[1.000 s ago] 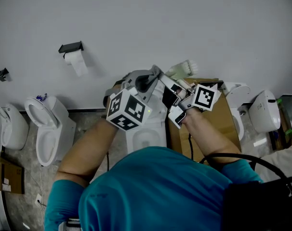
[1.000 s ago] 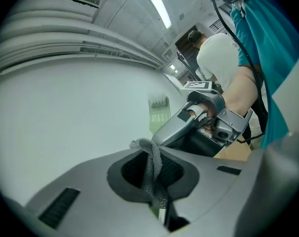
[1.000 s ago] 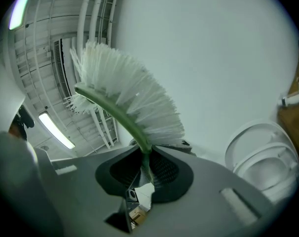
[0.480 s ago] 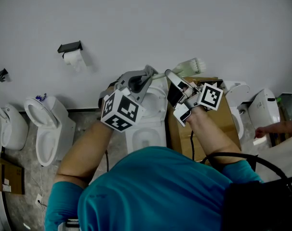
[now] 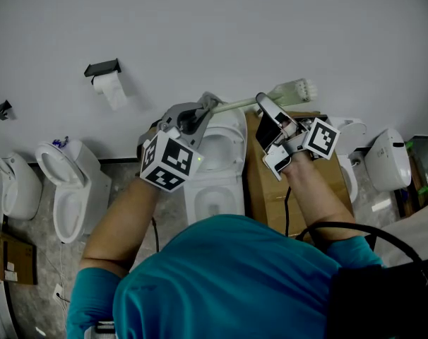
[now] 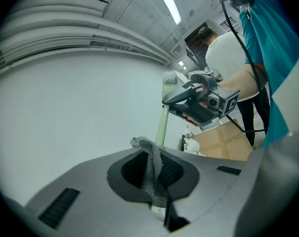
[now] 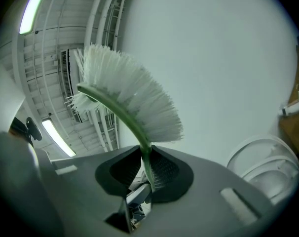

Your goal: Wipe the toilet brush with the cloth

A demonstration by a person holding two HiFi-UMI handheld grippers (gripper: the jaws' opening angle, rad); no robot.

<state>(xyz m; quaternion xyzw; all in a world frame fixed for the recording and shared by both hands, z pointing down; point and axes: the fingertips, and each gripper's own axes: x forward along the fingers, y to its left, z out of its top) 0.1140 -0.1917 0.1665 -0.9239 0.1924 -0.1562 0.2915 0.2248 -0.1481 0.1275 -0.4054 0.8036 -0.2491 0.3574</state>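
brush point(image 5: 295, 90): aloft over toilet point(image 5: 215, 182); likely light, handle thin, stiff, slick, bristles springy | hold: handle below head, where right gripper point(image 5: 263, 103) clamps it | cloth point(image 6: 152, 167): limp, pinched by left gripper point(image 5: 205, 104) near handle's free end

Pale-green toilet brush point(image 7: 134, 107) aloft, grey cloth point(image 6: 152, 174) beside it

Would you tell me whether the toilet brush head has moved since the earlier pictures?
Yes. The toilet brush head has shifted rightward and slightly up the picture, farther from the wall-mounted toilet roll holder.
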